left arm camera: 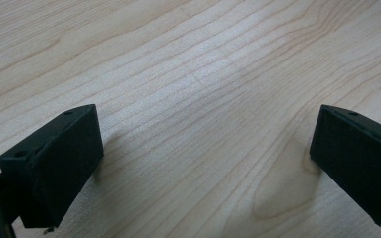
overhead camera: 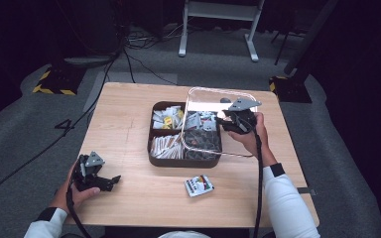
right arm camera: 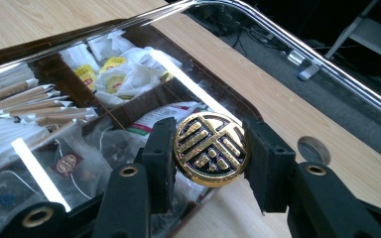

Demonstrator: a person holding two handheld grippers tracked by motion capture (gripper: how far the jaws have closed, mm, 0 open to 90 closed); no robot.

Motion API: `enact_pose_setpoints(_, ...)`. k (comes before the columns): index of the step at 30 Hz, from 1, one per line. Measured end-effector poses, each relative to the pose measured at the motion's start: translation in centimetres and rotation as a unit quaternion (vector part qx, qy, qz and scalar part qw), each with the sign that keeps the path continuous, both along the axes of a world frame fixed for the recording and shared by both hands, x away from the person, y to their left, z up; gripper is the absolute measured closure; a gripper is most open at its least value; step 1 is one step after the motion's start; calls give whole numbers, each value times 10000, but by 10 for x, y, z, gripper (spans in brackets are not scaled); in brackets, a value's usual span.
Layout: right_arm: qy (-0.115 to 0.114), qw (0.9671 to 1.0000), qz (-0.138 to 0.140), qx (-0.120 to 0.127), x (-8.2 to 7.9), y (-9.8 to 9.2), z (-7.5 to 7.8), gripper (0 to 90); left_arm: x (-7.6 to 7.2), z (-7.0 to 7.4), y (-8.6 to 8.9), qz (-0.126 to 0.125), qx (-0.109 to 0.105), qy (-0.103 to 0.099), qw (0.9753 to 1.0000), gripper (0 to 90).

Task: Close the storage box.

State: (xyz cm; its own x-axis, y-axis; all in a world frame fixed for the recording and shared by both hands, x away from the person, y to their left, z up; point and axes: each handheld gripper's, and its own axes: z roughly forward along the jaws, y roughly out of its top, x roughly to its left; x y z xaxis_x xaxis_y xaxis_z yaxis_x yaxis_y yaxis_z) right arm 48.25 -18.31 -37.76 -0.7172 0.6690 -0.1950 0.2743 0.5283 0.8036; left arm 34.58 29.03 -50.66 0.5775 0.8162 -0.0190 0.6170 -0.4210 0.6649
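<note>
Gripping the lid's gold knob (right arm camera: 211, 148), right hand-held gripper (right arm camera: 209, 153).

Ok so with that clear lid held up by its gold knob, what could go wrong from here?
1. The right gripper pinches only the round gold-and-black knob, so the clear plastic lid might swing or slip.
2. The tilted lid could catch the dark brown compartment box and shift it; the open left gripper rests away from it on the wooden table.

Bright tabletop, dark surroundings, lid glare
</note>
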Motion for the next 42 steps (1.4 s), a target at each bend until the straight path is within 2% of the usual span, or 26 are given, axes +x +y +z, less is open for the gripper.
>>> enact_pose_setpoints(19,167,9994,309,-55,11,44,-14,588,0,0,0,12,-1,1,10000,5)
enact_pose_setpoints(42,401,9982,444,-43,26,86,-36,588,0,0,0,14,-2,-4,10000,5)
